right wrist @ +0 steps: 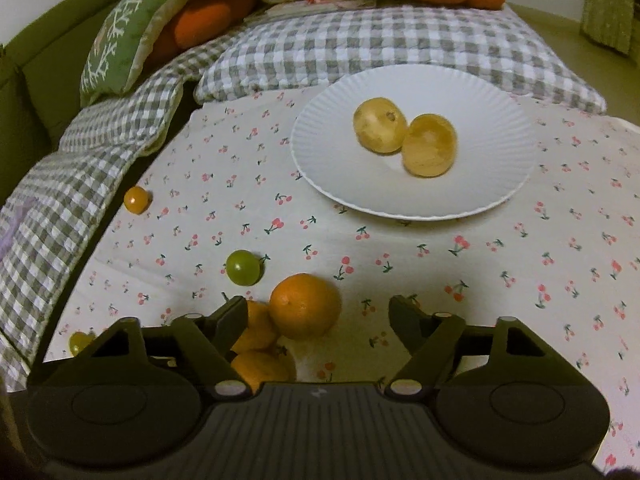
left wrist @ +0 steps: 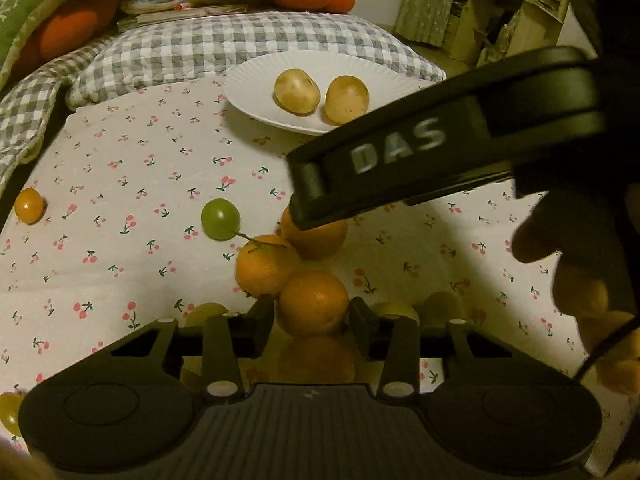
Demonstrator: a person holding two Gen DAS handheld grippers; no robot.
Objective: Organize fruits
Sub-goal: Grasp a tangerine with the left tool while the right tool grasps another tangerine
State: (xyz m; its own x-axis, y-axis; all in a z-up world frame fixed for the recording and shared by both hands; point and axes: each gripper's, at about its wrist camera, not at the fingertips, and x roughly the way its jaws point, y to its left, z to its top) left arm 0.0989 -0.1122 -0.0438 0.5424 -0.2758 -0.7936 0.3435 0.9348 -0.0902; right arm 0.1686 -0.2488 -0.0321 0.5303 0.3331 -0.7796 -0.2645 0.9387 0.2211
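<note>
Four oranges [left wrist: 313, 303] clustered at left gripper [left wrist: 312, 309], jaws clamped on the nearest; right gripper [right wrist: 318, 316] jaws apart, gripping nothing, one orange [right wrist: 305, 306] between its fingertips, plate [right wrist: 472, 184] with two yellow fruits [right wrist: 404, 140] beyond.

Dim, warm yellowish light. Soft shadows under the plate [right wrist: 480, 92]. Fisheye bending at edges. Lettering on right gripper [left wrist: 304, 204] motion-blurred.
</note>
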